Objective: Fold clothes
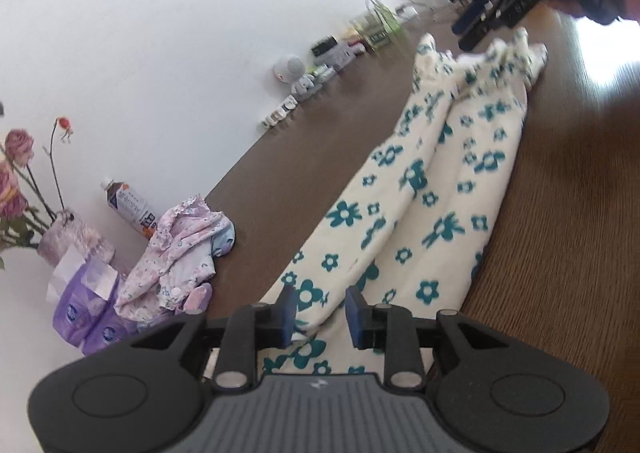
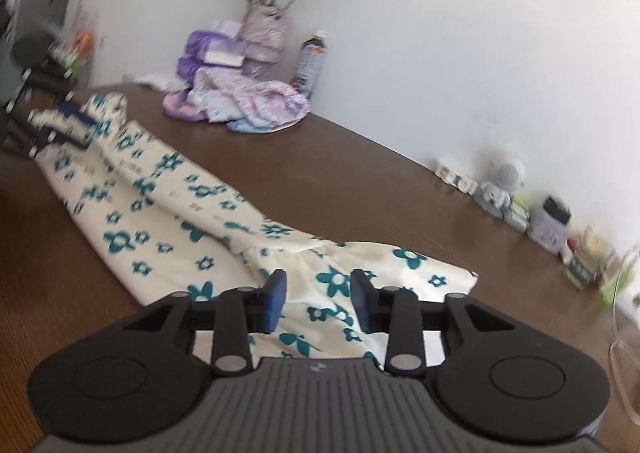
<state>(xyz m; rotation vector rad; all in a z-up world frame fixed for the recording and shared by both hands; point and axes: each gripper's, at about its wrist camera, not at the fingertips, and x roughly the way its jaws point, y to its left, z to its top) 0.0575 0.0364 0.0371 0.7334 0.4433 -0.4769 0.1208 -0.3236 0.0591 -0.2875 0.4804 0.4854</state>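
Observation:
Cream trousers with teal flowers [image 1: 432, 189] lie stretched out on the brown wooden table [image 1: 568, 221], the two legs side by side. My left gripper [image 1: 321, 309] hovers just over their near end, jaws apart, with no cloth pinched between the blue pads. In the right wrist view the same trousers [image 2: 160, 205] run away to the left. My right gripper [image 2: 318, 295] stands open over their wide near end and holds nothing. Each gripper shows in the other's view at the far end of the cloth: the right gripper [image 1: 476, 29] and the left gripper [image 2: 74, 121].
A heap of pink and lilac clothes [image 2: 248, 105] lies by the white wall, beside a vase of flowers [image 2: 266, 25], a bottle [image 2: 312, 61] and purple packs [image 1: 88, 317]. Small jars, boxes and a white figure [image 2: 504, 177] line the wall. A clear cable [image 2: 620, 353] lies at the right.

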